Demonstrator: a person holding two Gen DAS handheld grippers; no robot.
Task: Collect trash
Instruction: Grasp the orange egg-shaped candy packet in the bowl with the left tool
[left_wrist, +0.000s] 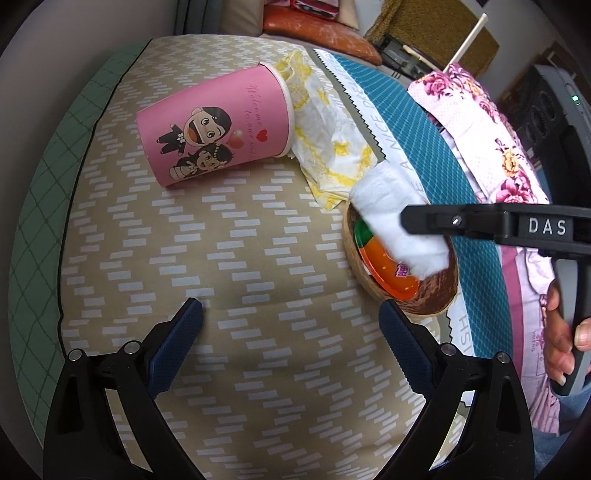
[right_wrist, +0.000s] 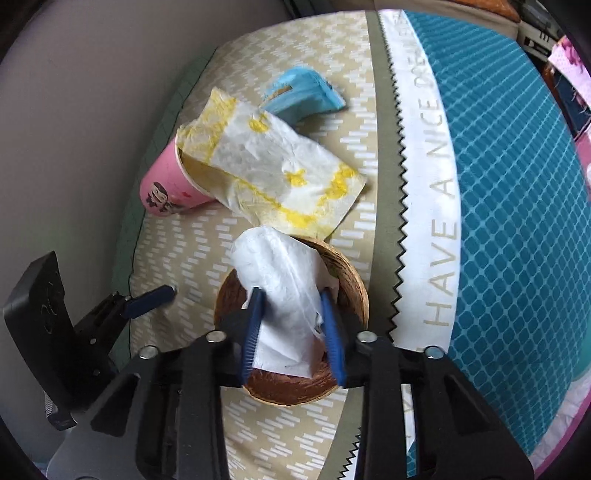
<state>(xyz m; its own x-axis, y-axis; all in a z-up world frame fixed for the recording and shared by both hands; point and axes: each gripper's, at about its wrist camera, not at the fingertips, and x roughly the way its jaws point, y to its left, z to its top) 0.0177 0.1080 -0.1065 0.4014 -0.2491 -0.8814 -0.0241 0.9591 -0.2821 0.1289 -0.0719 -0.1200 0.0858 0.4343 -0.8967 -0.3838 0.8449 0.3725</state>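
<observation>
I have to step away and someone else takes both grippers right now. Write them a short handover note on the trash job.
Right gripper: shut on the white tissue, held over the brown woven bowl.
Left gripper: open, empty, above the patterned bedcover.
In the bowl: an orange wrapper under the tissue.
Still out: pink paper cup lying on its side, yellow-stained paper wrapper at the cup's mouth, blue packet beyond them.
Done: tissue gripped.
Left: release the tissue into the bowl if that is the bin, then collect cup, wrapper and packet.
</observation>
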